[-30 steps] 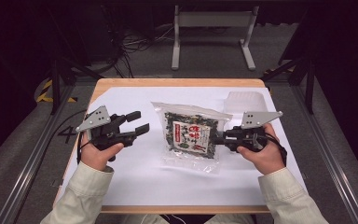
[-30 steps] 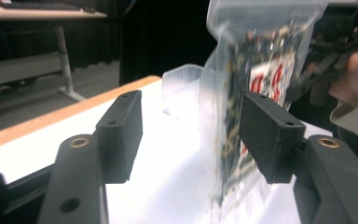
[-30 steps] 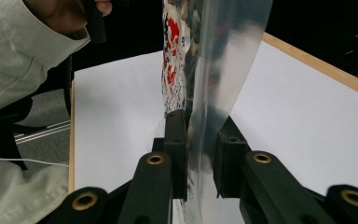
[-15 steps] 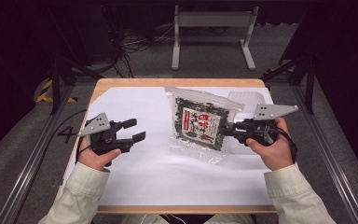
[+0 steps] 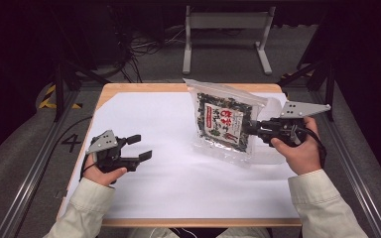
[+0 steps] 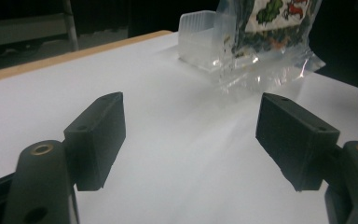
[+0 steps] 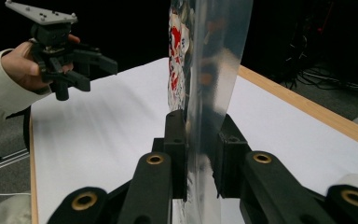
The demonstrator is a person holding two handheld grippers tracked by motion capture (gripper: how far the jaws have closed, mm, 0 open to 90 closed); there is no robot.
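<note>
A clear bag of dark green seaweed [image 5: 223, 124] with a red and white label hangs tilted above the right half of the white sheet [image 5: 178, 173]. My right gripper [image 5: 251, 128] is shut on the bag's right edge. In the right gripper view both pads clamp the clear film [image 7: 214, 56], with the gripper [image 7: 200, 140] below it. My left gripper [image 5: 140, 147] sits low over the sheet's left side; its jaws have just been opening and nothing is between them. The left gripper view looks past the left gripper [image 6: 193, 130] to the bag [image 6: 265, 28] farther off. The left gripper [image 7: 98, 73] also appears in the right gripper view.
A clear plastic tub [image 6: 198, 39] stands on the sheet behind the bag, near the right edge [image 5: 277, 105]. The wooden table [image 5: 144, 88] carries the sheet. Metal rails [image 5: 34, 168] run along both sides, and a metal stand [image 5: 228, 20] is on the floor beyond.
The right gripper has lifted the bag off the sheet, up and to the right. The left gripper has sunk toward the near left with its jaws spread wider.
</note>
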